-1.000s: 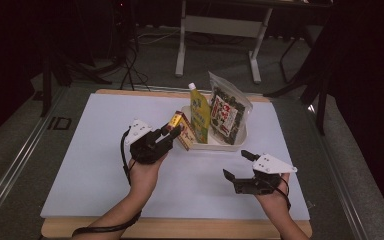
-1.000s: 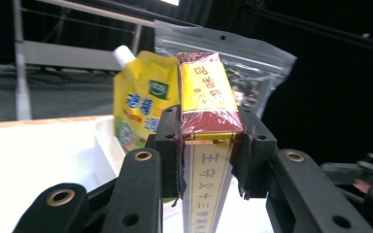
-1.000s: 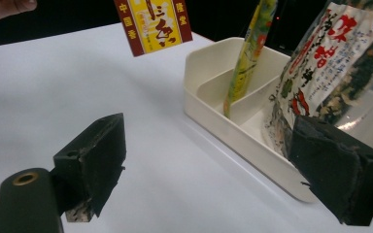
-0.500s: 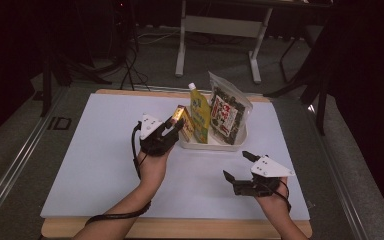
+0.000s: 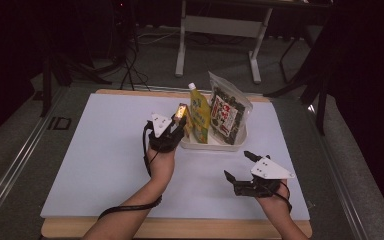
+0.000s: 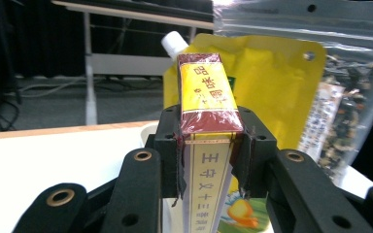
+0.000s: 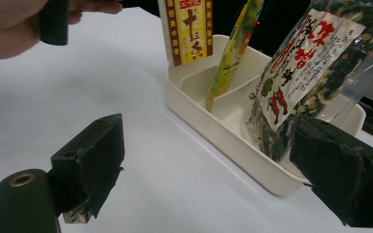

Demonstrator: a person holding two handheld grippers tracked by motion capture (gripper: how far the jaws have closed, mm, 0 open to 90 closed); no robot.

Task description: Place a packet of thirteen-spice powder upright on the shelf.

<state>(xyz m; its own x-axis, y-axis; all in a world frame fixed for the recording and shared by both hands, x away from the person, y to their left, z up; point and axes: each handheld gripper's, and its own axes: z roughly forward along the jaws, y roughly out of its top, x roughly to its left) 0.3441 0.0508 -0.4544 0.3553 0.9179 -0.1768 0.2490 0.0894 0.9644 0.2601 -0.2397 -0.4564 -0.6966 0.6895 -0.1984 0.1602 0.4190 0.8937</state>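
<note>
Yellow-and-red box [image 6: 208, 97] held upright in left gripper [image 5: 172, 131] fingers, at left end of white tray [image 7: 233, 141] on desk; step: putting box in; next: lower into empty slot beside yellow pouch [image 5: 199, 117]; right gripper [image 5: 240, 172] fingers wide, empty.

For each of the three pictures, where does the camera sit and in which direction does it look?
High view: above the table's near side, looking forward and down; both forearms, left gripper and right gripper.
Left gripper view: between its jaws, facing the clamped yellow box.
Right gripper view: along open jaws toward the white tray.
All share the yellow pouch.
</note>
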